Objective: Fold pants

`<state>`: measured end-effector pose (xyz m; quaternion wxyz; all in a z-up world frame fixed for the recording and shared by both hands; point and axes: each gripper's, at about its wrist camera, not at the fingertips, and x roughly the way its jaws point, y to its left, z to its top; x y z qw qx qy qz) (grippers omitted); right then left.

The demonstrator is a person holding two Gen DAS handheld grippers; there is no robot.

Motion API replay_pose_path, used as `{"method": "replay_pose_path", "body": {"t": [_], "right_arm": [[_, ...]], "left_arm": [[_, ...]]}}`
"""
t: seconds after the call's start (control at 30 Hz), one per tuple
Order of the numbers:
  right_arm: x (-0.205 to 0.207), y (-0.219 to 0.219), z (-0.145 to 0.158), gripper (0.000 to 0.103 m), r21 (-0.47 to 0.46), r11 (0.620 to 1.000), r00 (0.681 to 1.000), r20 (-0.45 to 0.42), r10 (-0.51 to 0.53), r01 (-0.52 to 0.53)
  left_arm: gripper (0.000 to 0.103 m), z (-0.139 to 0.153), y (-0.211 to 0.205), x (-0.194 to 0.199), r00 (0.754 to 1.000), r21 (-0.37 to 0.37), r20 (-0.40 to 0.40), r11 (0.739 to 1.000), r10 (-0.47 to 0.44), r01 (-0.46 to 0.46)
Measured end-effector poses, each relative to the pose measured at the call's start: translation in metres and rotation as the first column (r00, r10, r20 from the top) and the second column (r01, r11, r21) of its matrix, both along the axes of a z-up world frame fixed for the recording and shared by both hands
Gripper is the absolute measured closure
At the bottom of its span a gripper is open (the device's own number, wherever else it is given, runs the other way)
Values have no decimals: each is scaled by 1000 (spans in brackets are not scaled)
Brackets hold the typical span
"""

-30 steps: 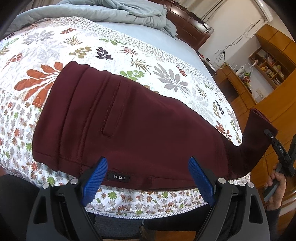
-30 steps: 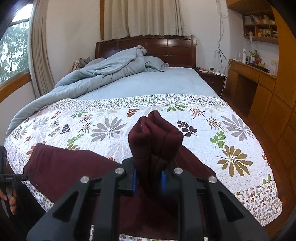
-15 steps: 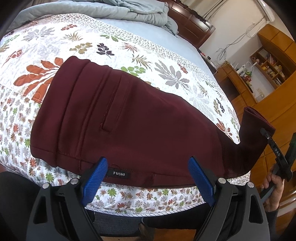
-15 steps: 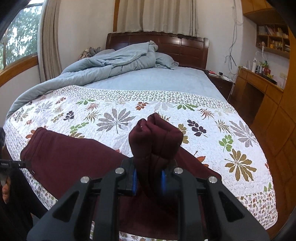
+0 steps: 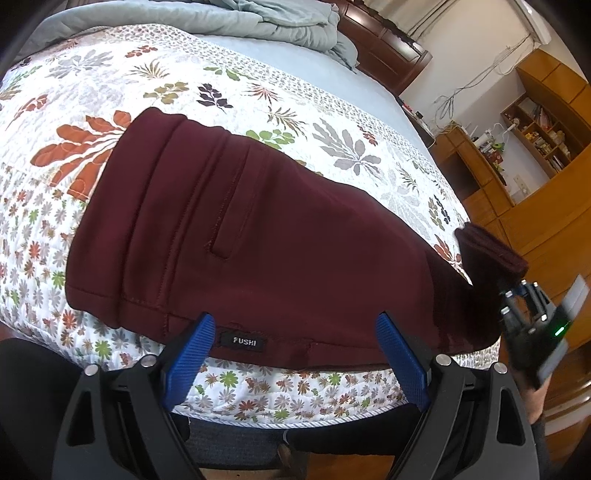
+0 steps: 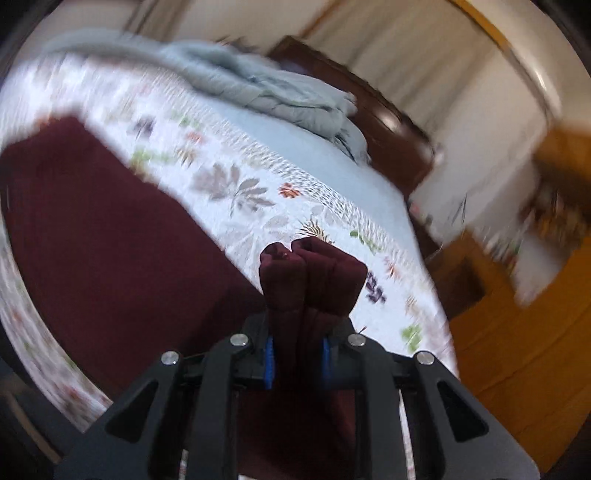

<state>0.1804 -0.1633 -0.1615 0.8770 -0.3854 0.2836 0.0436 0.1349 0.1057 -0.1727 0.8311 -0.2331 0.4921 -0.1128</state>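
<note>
**Now the dark red pants lie on the bed, one end pinched up**

Right now the dark red pants lie flat near the front edge of the bed, on a white quilt with leaves and flowers on it. The waist end is on the left side. A small black tag that says FUSHI sits on the near edge of the pants. A long pocket slit runs down the middle of the cloth.

The left gripper is held just in front of that near edge. Its two blue fingers are spread wide apart and hold nothing. The tag sits between them.

The right gripper is squeezed tight on the leg end of the pants. That bunch of cloth pokes up past the fingers. The right gripper's picture is blurry.

Behind the quilt is a pale blue sheet and a rumpled blue-gray blanket. A dark wood headboard stands at the far end. Wood shelves line the wall on the right.
</note>
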Motion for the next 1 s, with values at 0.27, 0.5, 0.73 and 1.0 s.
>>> {"method": "replay_pose_path", "body": {"t": [0.27,0.5,0.73,1.0], "right_arm": [[-21,31,-75,86,-340,927,987,-10,161,-155],[-26,32,-90,83,-389,898,979,-75,192,-206],[-27,33,-88,69,-258,936,961,-196,194,-241],[-41,38,-57,57,-81,962,939,-255,232,-260]], "left_arm": [[14,-6,6,-1,1000,-5,-14,1000,7,-7],[14,-8,7,0,1000,-11,-16,1000,6,-6],[14,-8,5,-2,1000,-16,-20,1000,-2,2],[14,-6,0,-6,999,-46,-29,999,-22,21]]}}
